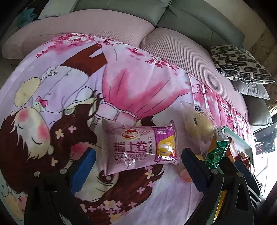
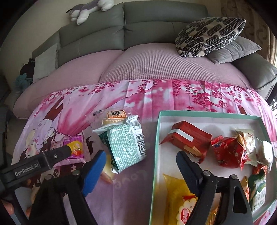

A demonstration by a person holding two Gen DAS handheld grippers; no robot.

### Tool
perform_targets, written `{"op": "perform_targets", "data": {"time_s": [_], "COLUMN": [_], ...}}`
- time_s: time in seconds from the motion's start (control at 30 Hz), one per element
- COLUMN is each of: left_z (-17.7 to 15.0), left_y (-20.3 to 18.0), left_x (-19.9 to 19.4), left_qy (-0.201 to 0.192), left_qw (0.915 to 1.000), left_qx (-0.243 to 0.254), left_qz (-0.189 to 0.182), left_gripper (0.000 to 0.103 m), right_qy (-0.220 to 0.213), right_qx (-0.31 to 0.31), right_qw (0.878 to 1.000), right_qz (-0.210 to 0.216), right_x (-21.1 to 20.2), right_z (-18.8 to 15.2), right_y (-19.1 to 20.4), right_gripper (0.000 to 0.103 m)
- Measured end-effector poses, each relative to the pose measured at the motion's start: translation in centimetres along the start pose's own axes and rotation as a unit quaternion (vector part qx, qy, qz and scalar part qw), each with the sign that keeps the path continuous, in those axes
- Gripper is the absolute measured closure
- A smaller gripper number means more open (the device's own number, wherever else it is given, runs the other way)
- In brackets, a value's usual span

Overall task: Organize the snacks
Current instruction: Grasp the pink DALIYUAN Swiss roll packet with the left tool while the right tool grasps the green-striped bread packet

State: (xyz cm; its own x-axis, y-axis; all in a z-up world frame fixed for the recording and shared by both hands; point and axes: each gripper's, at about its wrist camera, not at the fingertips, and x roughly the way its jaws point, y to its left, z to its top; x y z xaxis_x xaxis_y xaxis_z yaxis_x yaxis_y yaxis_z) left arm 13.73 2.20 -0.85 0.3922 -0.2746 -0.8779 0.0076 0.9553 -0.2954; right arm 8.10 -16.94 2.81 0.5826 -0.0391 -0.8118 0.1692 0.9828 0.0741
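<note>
A pink and purple Swiss roll packet [image 1: 138, 147] lies on the cartoon-print cloth between the spread fingers of my left gripper [image 1: 139, 151]; the pads stand just clear of its ends. That gripper's arm [image 2: 52, 156] also reaches over the same packet [image 2: 76, 147] in the right wrist view. My right gripper [image 2: 141, 153] is open above a green and white packet [image 2: 124, 147], its right finger [image 2: 188, 167] over the rim of the teal-edged box [image 2: 156, 138]. A clear-wrapped yellow cake [image 2: 114, 117] lies behind the green packet.
The box holds red packets [image 2: 188, 140], a yellow packet [image 2: 174, 190] and several others. The cloth [image 1: 129, 83] covers a pink-topped grey sofa [image 2: 155, 34]. A patterned pillow [image 2: 207, 34] on a grey one sits back right, a plush toy [image 2: 90, 8] on the backrest.
</note>
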Motion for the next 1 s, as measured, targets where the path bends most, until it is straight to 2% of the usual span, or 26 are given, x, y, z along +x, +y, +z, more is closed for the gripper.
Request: {"op": "perform_targets", "data": {"time_s": [0.23,0.33,0.43,0.47,0.6,0.97,1.0], "left_z": [0.1,0.2,0.2,0.2,0.3,0.3,0.3], "left_y": [-0.4,-0.5,-0.7,-0.7,-0.8,-0.7,-0.7], "left_x": [1.1,1.2,1.3,1.2,0.9,0.9,1.0], "left_qy": [0.008,0.005,0.003,0.001,-0.005,-0.001,-0.001], "left_qw": [0.9998,0.9998,0.9998,0.9997,0.9999,0.9999,0.9999], "left_qx": [-0.005,-0.004,0.001,0.003,0.003,-0.001,-0.002], "left_qz": [0.015,0.019,0.021,0.022,0.016,0.014,0.013], "left_gripper": [0.004,0.014,0.017,0.021,0.033,0.033,0.033], "right_qy": [-0.003,0.000,-0.001,-0.001,-0.002,0.010,0.009], "right_qx": [-0.006,-0.007,-0.009,-0.010,-0.016,-0.025,-0.026], "right_qw": [1.000,1.000,1.000,1.000,0.999,0.998,0.998], "right_qz": [0.008,0.011,0.017,0.021,0.030,0.049,0.048], "right_x": [0.3,0.7,1.0,1.1,1.4,2.9,2.9], "right_z": [0.6,0.7,0.8,0.9,1.1,1.8,1.8], "right_y": [0.2,0.1,0.2,0.3,0.8,1.1,1.1], "right_gripper": [0.019,0.019,0.019,0.020,0.026,0.030,0.035]}}
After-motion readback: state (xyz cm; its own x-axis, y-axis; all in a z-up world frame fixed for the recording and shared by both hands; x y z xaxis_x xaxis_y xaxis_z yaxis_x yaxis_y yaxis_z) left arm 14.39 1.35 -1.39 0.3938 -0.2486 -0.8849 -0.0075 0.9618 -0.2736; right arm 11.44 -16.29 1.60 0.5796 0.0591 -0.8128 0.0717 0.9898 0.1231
